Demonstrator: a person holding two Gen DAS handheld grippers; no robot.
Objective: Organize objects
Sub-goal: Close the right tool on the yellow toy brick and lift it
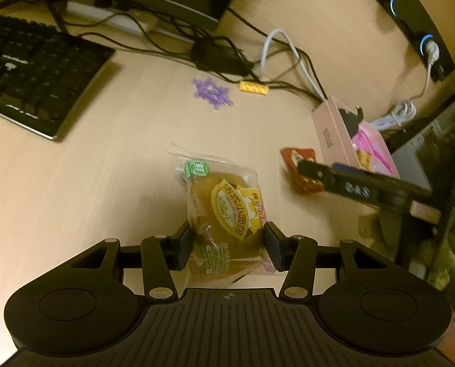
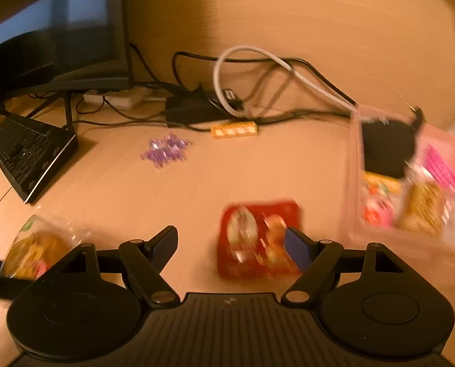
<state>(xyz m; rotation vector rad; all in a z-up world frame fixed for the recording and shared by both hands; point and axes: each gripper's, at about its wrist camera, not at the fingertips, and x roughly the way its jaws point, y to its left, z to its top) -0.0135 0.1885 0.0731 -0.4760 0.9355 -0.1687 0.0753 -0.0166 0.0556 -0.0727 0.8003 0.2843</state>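
My left gripper (image 1: 229,244) is shut on a wrapped bread bun (image 1: 224,202) in a clear packet with a yellow label, both pads pressing its sides just above the wooden desk (image 1: 105,168). In the right wrist view my right gripper (image 2: 233,244) stands open, its blue-padded right finger over a red snack packet (image 2: 252,244) that lies flat on the desk; the pads do not press on it. A pink box (image 2: 353,183) to the right holds several snack packets. The left wrist view shows the same red snack packet (image 1: 291,156) and pink box (image 1: 325,125) at the right.
A black keyboard (image 1: 35,73) lies at the left under a monitor (image 2: 59,30). Black and white cables (image 1: 276,49) tangle along the back of the desk. A purple snowflake piece (image 1: 212,91) and a yellow brick (image 1: 253,87) lie mid-desk.
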